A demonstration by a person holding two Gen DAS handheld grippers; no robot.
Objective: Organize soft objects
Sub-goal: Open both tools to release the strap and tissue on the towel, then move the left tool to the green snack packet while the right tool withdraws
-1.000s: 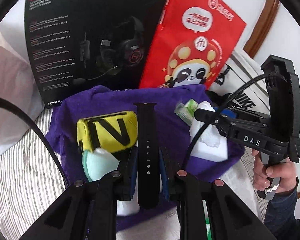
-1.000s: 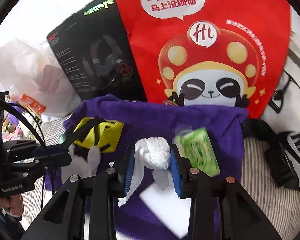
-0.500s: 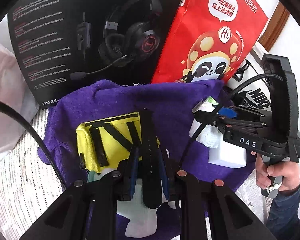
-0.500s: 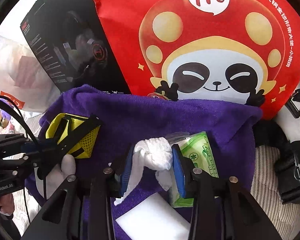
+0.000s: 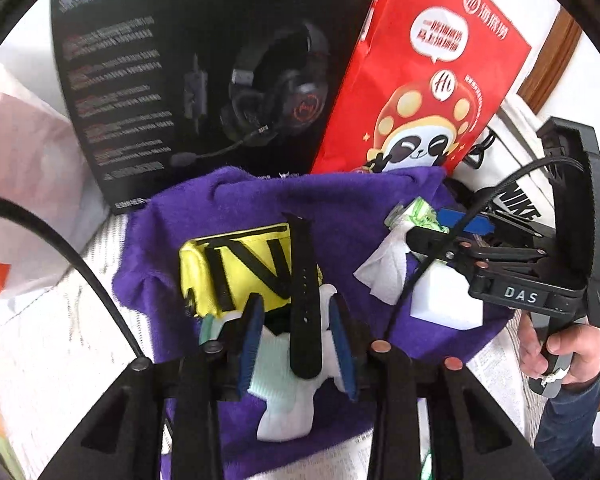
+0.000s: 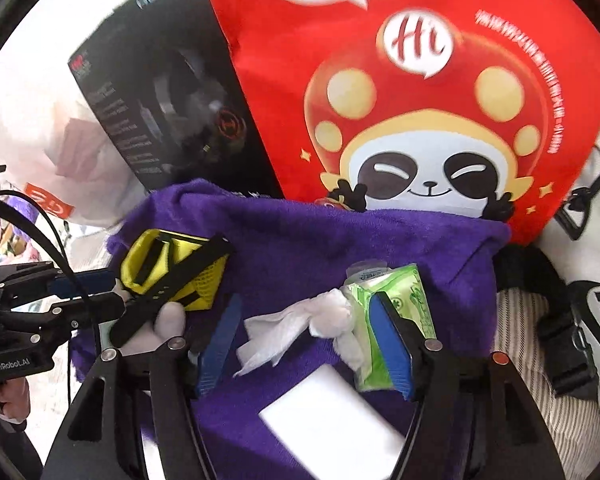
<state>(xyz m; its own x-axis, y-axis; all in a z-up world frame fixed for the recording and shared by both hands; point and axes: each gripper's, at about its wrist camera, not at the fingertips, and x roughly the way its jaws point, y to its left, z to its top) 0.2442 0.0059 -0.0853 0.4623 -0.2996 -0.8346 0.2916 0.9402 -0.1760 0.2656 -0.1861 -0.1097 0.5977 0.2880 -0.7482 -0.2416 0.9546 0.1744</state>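
Both grippers have just been opening over the purple terry towel (image 6: 340, 240); left gripper (image 5: 298, 330) stands apart around the black perforated strap (image 5: 305, 300), released at nine o'clock; right gripper (image 6: 304, 344) apart, crumpled white tissue (image 6: 312, 320) dropped centre; mostly gathered, I'd judge.
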